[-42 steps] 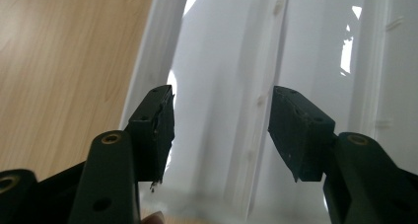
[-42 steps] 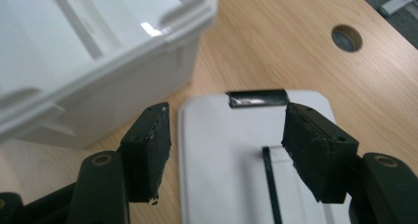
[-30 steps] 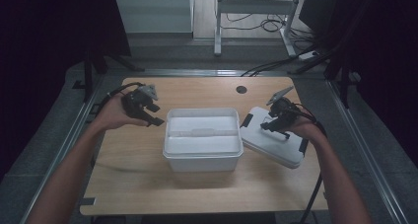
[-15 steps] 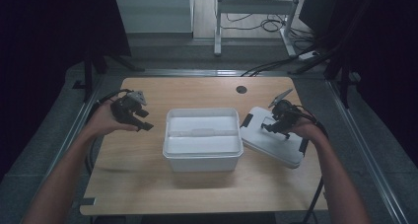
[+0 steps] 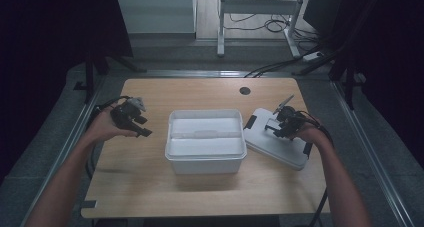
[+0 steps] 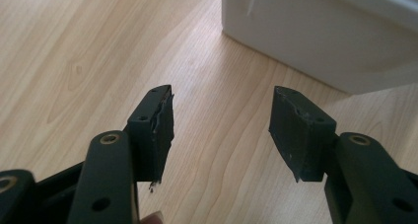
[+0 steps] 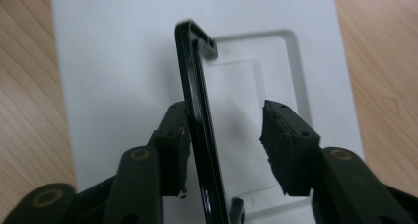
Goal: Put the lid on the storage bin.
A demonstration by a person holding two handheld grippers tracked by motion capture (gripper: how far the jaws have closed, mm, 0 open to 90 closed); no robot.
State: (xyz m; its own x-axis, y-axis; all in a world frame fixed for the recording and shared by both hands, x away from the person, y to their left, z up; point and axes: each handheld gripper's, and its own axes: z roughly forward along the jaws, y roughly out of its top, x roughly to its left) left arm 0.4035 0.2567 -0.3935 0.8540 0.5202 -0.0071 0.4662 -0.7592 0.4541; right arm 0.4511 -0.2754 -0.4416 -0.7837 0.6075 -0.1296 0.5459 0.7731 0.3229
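**Left gripper withdrawn from bin; right gripper staying at lid handle**

I am starting with the nearest item, the left gripper [image 6: 222,120]. In the left gripper view I am seeing its jaws spread wide with nothing between them but bare counter [image 6: 74,46]. A corner of the white bin [image 6: 320,36] is standing just ahead and to one side.

In the high view, the left gripper [image 5: 141,127] is now hanging over the counter's left part, well apart from the bin [image 5: 172,137]. A second ago it was close to the bin's left wall, so it has been drawing outward and toward me. I am reading this as the left side's work at the bin being finished.

Moving farther out, the bin is standing open in the middle of the counter, and I am seeing only white inside it.

The white lid [image 5: 272,144] is lying flat on the counter just right of the bin, close against its right wall. The right gripper [image 5: 277,127] is staying over the lid, as it was a second ago.

In the right gripper view, the right gripper [image 7: 226,115] is spread. The lid's black handle [image 7: 197,100] is standing upright between the jaws, touching one pad and clear of the other. I am judging that nothing is being pinched: this is either a release or a grasp not yet made.
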